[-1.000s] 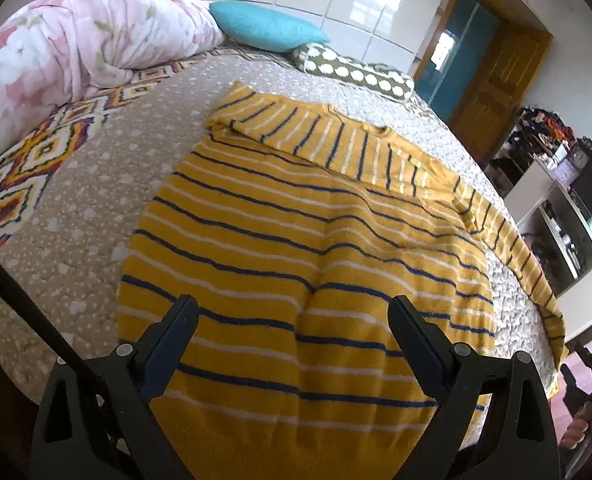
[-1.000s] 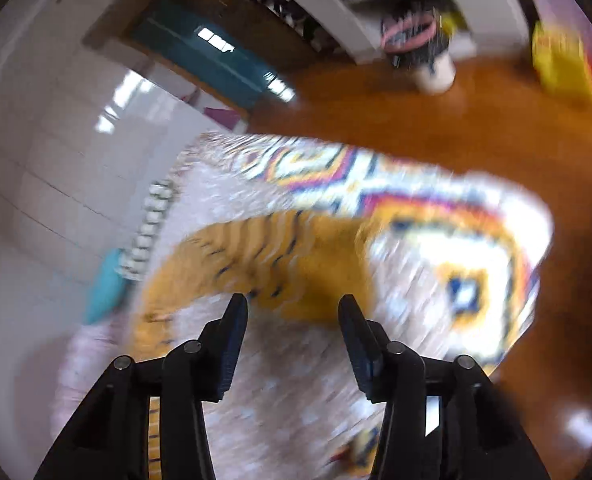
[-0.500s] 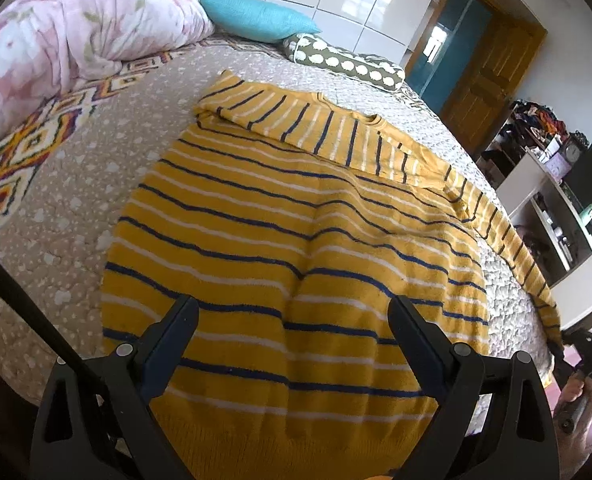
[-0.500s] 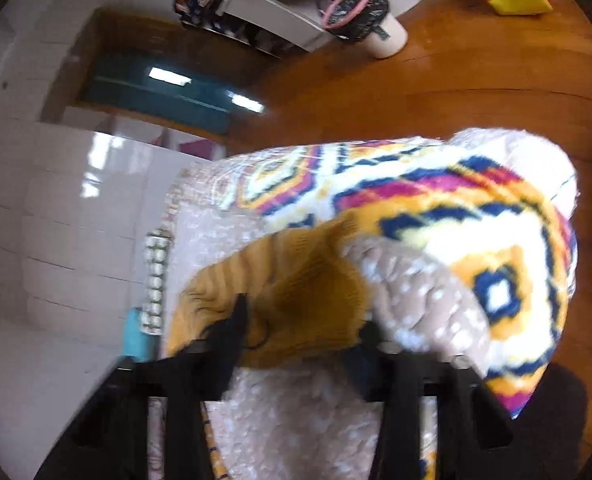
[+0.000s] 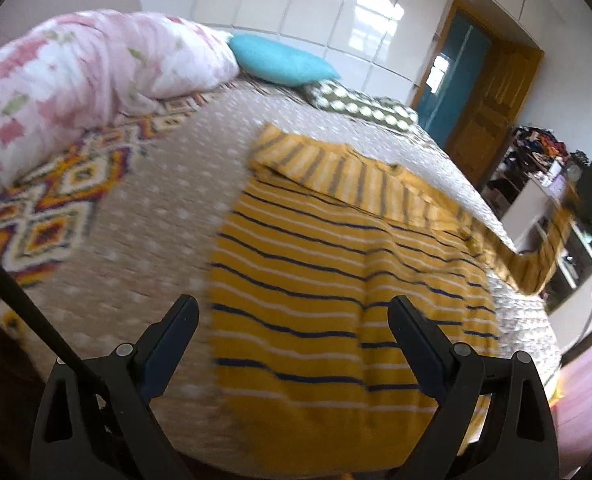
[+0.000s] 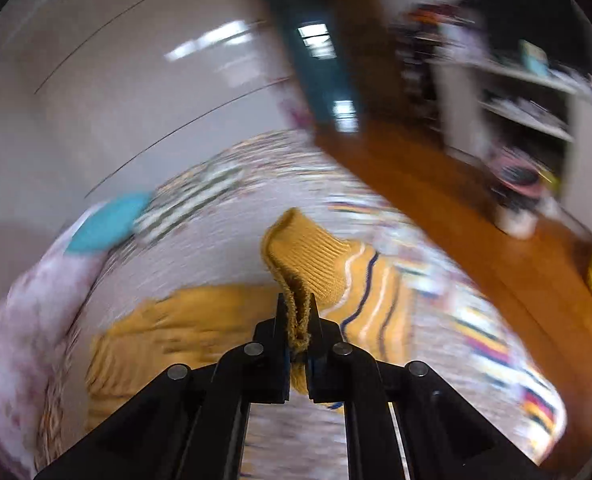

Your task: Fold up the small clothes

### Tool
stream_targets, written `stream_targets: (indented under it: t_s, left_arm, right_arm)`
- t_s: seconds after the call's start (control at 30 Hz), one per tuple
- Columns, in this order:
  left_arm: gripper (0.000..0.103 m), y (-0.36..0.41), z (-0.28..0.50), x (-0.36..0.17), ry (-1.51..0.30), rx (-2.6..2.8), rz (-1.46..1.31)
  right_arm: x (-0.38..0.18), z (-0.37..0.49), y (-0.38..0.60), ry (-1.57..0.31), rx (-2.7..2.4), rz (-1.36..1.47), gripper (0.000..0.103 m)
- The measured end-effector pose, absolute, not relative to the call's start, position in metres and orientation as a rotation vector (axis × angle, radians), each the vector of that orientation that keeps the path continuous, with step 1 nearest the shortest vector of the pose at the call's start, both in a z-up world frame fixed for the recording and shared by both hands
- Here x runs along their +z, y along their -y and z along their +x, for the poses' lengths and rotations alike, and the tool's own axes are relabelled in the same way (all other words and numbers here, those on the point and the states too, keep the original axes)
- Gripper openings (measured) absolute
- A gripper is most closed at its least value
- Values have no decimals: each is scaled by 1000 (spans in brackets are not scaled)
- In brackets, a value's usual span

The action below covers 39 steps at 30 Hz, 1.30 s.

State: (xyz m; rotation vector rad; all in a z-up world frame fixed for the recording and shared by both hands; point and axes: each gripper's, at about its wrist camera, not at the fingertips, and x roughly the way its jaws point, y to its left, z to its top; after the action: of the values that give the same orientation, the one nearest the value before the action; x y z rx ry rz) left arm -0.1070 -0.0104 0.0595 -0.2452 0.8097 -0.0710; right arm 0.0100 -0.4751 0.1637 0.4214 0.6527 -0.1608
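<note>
Your right gripper [image 6: 296,316] has its jaws clenched on the sleeve cuff [image 6: 303,264], which sticks out toward 12 o'clock. That thin pinch could slip if you pull fast, and dragging may rumple the sweater [image 5: 335,280] lying flat on the bed [image 5: 136,240]. Your left gripper [image 5: 292,312] hangs released over the hem, its left jaw at 9 o'clock past the edge.

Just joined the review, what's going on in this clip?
A person is folding a yellow striped sweater laid flat on the bed. The right gripper is shut on the sweater's ribbed cuff, lifting that sleeve. The left gripper hovers open over the hem, holding nothing.
</note>
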Motion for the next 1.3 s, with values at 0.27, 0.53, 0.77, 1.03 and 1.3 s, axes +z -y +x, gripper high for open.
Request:
stream_targets:
  t_s: [0.27, 0.53, 0.77, 1.03, 1.3]
  left_arm:
    - [95, -42, -125, 48, -806, 46, -225]
    - [95, -79, -135, 32, -822, 122, -250]
    - [95, -91, -139, 30, -807, 117, -280]
    - [95, -93, -132, 29, -847, 52, -397]
    - [95, -81, -86, 21, -912, -78, -469]
  right_arm:
    - [141, 145, 223, -803, 255, 274, 6]
    - [42, 212, 37, -1017, 419, 100, 6]
    - [28, 194, 4, -1029, 520, 12, 41]
    - [83, 101, 156, -913, 455, 15, 58]
    - [50, -6, 376, -929, 124, 268, 58]
